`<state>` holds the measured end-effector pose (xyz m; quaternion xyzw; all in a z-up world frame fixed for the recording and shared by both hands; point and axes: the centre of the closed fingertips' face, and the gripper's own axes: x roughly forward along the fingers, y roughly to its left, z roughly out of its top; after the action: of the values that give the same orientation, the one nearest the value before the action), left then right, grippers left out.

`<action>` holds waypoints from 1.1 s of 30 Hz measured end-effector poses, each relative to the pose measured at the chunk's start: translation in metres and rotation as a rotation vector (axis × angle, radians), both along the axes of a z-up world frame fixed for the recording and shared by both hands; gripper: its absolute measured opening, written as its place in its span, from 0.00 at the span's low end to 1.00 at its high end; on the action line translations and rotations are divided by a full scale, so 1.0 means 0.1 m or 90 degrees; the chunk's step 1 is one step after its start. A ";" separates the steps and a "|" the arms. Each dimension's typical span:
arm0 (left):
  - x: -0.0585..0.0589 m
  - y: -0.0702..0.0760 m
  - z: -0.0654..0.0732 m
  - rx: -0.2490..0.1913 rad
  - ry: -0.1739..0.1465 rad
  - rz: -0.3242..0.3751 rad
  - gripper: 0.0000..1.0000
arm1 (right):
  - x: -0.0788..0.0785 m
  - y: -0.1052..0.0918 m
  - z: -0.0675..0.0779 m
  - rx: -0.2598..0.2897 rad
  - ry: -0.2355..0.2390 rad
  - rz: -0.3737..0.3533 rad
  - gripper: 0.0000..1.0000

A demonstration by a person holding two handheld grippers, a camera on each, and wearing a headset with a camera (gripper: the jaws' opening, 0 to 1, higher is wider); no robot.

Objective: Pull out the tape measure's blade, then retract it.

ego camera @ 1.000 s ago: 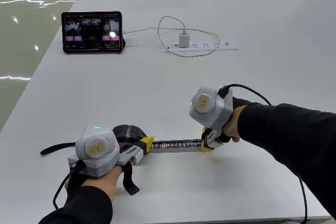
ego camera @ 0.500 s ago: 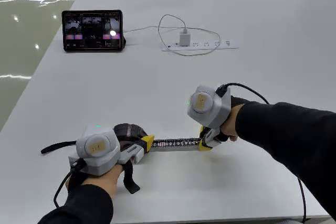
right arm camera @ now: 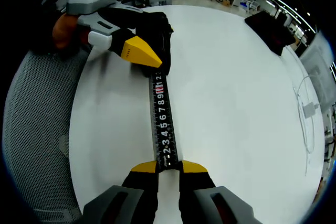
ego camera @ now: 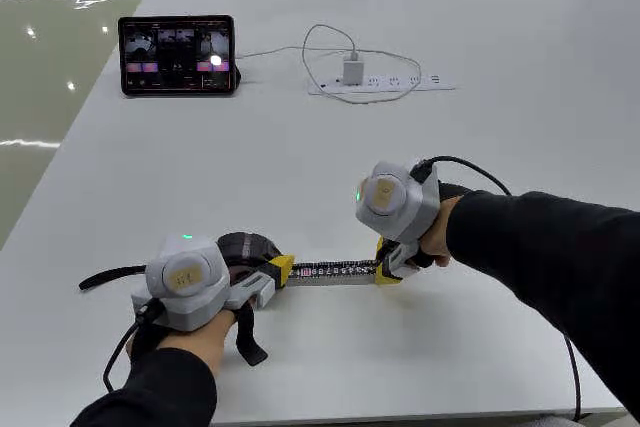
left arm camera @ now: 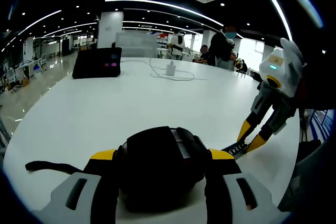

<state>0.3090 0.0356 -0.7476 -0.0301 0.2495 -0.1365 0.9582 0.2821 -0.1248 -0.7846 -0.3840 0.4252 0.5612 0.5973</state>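
Note:
My left gripper (ego camera: 262,279) is shut on the black tape measure case (ego camera: 248,248) near the table's front left; in the left gripper view the case (left arm camera: 160,163) sits between the yellow-tipped jaws of the gripper (left arm camera: 163,156). A short length of blade (ego camera: 333,271) runs flat along the table to the right. My right gripper (ego camera: 388,271) is shut on the blade's tip. In the right gripper view the numbered blade (right arm camera: 163,114) leads from the right gripper (right arm camera: 168,167) straight to the case (right arm camera: 160,40) and the left gripper (right arm camera: 137,51).
A tablet (ego camera: 177,54) stands at the back left of the white table (ego camera: 500,147). A power strip (ego camera: 385,85) with a charger and looped white cable lies at the back. A black strap (ego camera: 108,277) trails left of the case. The front edge is close.
My right gripper has shifted slightly left toward the case with the blade's tip, so the exposed blade looks a bit shorter. The left gripper holds still.

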 end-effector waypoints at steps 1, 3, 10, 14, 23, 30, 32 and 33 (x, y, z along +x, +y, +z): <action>0.00 0.00 0.00 0.000 0.000 0.000 0.62 | 0.00 0.00 0.00 0.002 0.000 0.001 0.11; 0.00 0.00 0.00 0.000 0.000 0.000 0.62 | 0.00 0.02 0.00 0.005 -0.001 0.006 0.11; 0.00 0.00 0.00 0.000 0.000 0.000 0.62 | 0.00 0.04 0.00 0.008 -0.002 0.009 0.11; 0.00 0.00 0.00 0.000 0.000 0.000 0.62 | 0.01 0.07 0.00 0.021 0.000 0.007 0.10; 0.00 -0.01 0.00 0.002 -0.001 -0.001 0.62 | 0.00 0.13 0.00 0.040 0.001 0.015 0.10; 0.00 0.00 0.00 0.002 -0.001 -0.001 0.62 | -0.01 0.17 0.00 0.031 -0.004 0.020 0.10; 0.00 0.00 0.00 -0.001 -0.001 -0.001 0.62 | -0.01 0.17 0.00 0.032 -0.002 0.018 0.10; 0.00 0.00 0.00 -0.003 0.001 -0.001 0.62 | -0.01 0.18 0.00 0.033 -0.001 0.016 0.10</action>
<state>0.3087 0.0359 -0.7477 -0.0325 0.2496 -0.1376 0.9580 0.2815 -0.1072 -0.7843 -0.3744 0.4053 0.5791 0.6001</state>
